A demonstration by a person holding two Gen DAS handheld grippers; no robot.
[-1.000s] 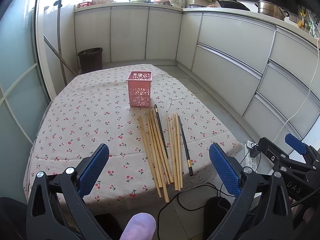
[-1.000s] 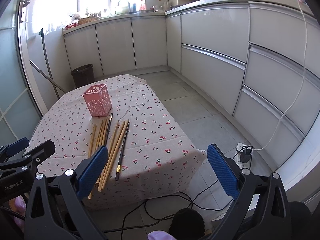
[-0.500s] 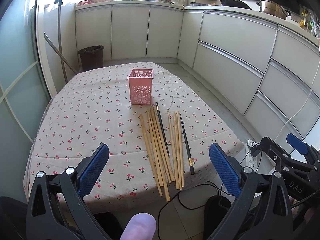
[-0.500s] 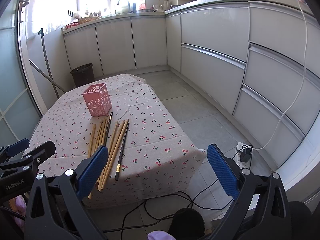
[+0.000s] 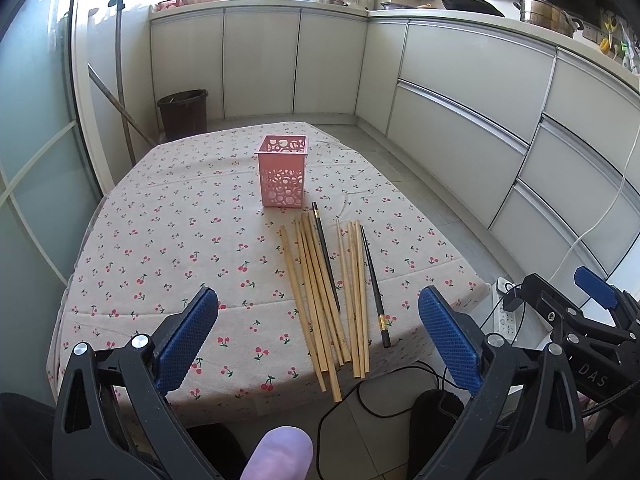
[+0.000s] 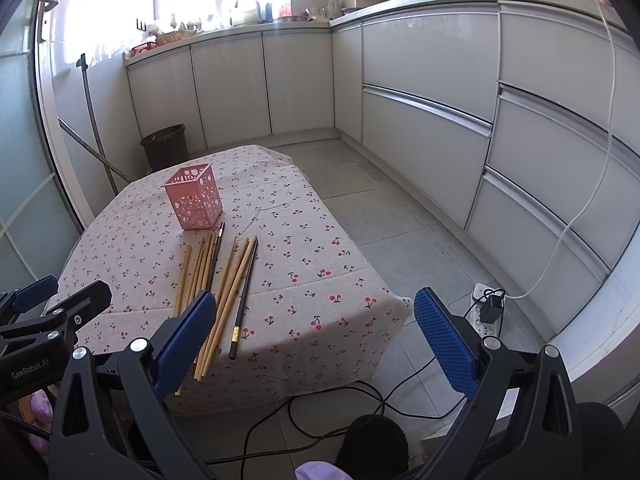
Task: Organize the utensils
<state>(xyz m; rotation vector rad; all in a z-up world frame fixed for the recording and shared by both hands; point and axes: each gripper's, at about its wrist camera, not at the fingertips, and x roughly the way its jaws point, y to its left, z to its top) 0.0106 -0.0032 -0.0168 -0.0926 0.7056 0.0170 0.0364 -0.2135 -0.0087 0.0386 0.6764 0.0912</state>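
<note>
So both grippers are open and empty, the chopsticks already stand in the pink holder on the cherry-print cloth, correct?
Not quite. The left wrist view shows the chopsticks lying flat on the cloth in front of the pink holder. The left gripper and right gripper are indeed open and empty.

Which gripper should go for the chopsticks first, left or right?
Probably left. The left gripper is open and frames the wooden chopsticks directly; the right gripper, also open, points past the table's corner.

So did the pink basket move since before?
No. The pink basket stays just behind the chopsticks on the tablecloth, same spot on the cherry pattern. Only the camera shifted a little.
</note>
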